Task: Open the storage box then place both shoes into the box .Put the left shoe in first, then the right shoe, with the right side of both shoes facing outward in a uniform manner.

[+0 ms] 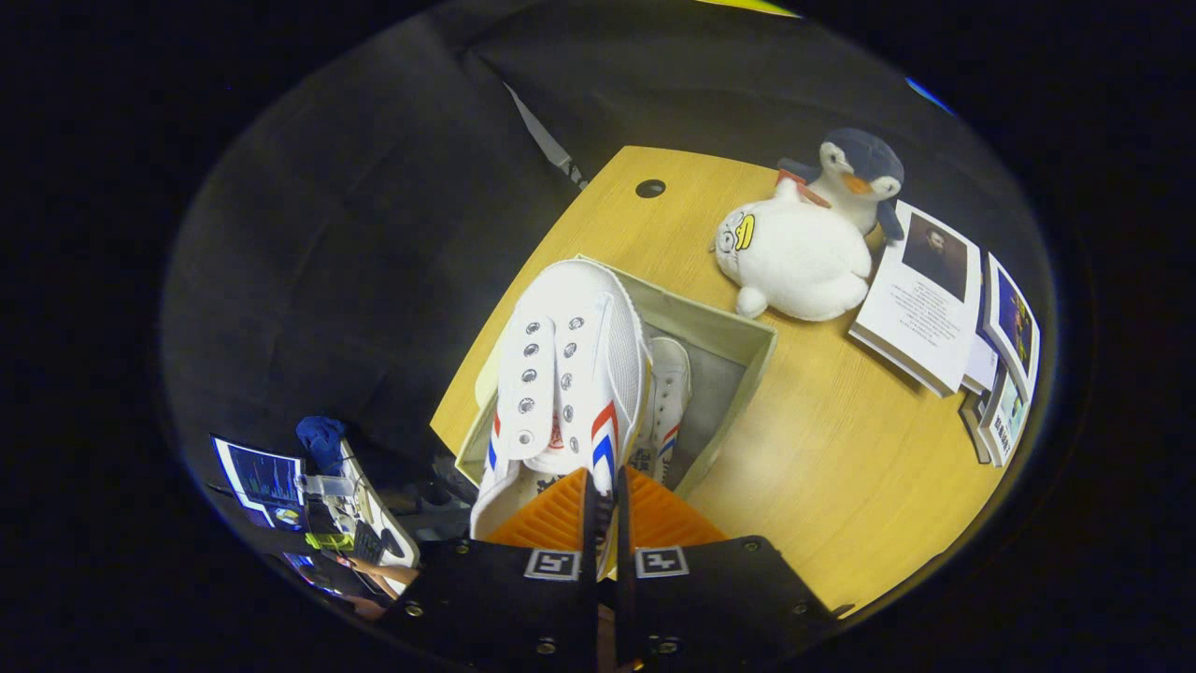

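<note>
My gripper is shut on the side wall of a white canvas shoe with red and blue stripes, pinching it near the heel opening. That shoe hangs toe-forward over the open grey storage box, which stands on the wooden table. A second white shoe with the same stripes lies inside the box, to the right of the held one and partly hidden by it. The held shoe covers the box's left half.
A white plush duck and a blue penguin plush lie beyond the box. Books and booklets are stacked to their right. The table's left edge drops off beside the box; monitors and a desk sit below there.
</note>
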Demonstrator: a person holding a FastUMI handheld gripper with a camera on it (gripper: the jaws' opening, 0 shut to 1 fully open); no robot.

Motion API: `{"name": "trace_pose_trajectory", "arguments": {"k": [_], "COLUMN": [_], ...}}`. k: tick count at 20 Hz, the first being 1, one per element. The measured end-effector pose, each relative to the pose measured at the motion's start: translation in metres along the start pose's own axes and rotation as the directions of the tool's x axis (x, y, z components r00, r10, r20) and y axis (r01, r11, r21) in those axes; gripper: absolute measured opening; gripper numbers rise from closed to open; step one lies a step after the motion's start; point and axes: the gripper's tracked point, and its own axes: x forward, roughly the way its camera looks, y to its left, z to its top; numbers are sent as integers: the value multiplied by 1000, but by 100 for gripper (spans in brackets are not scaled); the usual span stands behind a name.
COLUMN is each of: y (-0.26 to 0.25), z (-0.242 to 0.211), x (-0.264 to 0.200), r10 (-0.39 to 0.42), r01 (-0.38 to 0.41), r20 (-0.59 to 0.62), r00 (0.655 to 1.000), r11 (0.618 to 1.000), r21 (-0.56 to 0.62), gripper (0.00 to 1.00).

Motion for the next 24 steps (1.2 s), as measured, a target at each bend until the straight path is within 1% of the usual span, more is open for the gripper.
{"name": "trace_pose_trajectory", "arguments": {"k": [1, 2, 4, 5, 8, 11, 13, 15, 16, 17, 18, 19, 20, 22, 24], "y": [13, 13, -1, -6, -11, -30, -47, -67, -77, -87, -97, -107, -115, -127, -135], "z": [4, 12, 19, 20, 17, 16, 16, 15, 13, 12, 10, 10, 8, 4, -13], "x": [-4, -9, -15, -19, -36, -61, -82, -109, -124, -139, -158, -177, -198, -243, -283], "r10": [36, 50, 6, -5, 5, -12, -52, -107, -138, -169, -207, -245, -282, -350, -409], "r01": [-36, -50, -5, 6, -7, 3, 36, 82, 109, 134, 164, 193, 221, 285, 353], "r20": [14, 33, 67, 80, 119, 201, 281, 372, 417, 466, 518, 574, 633, 741, 799], "r00": [999, 998, 998, 997, 993, 980, 958, 922, 898, 868, 830, 781, 721, 573, 441], "r11": [999, 999, 1000, 1000, 1000, 999, 998, 993, 990, 985, 978, 969, 959, 933, 898], "r21": [13, 11, -13, -14, 17, 43, 61, 82, 93, 107, 129, 152, 176, 221, 264], "gripper": [17, 42, 86, 88, 88, 88, 88, 88, 89, 93, 97, 97, 96, 96, 96]}}
